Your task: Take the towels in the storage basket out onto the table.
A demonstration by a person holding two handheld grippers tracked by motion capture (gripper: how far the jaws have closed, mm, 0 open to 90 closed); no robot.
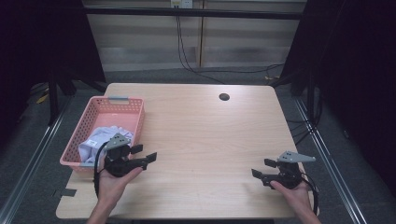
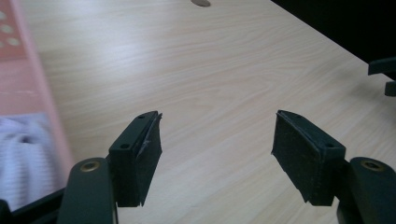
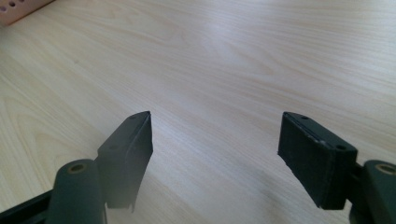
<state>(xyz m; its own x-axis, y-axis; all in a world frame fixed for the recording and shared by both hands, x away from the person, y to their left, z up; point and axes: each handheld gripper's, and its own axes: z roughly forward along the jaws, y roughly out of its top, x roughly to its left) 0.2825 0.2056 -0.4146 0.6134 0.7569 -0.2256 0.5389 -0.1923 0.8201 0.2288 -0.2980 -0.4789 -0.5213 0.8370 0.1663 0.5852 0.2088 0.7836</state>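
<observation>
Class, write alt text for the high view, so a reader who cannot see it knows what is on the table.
A person's hands hold two black grippers, both open and empty, over a light wooden table: the left gripper beside a pink basket holding white cloth, the right gripper near the table's right front corner. A round cable hole sits near the far edge.

Your left hand (image 1: pixel 116 179) comes in from the near edge of the surface (image 1: pixel 201 140), close to its left edge, and holds the left hand-held gripper (image 1: pixel 144 156) low over the wood, pointing toward the right side. Its jaws stand wide apart with nothing between them. Your right hand (image 1: pixel 294 191) sits near the near right corner, holding the right hand-held gripper (image 1: pixel 262 169) pointed toward the left, jaws likewise spread and empty. Both forearms enter from below, well apart.
</observation>
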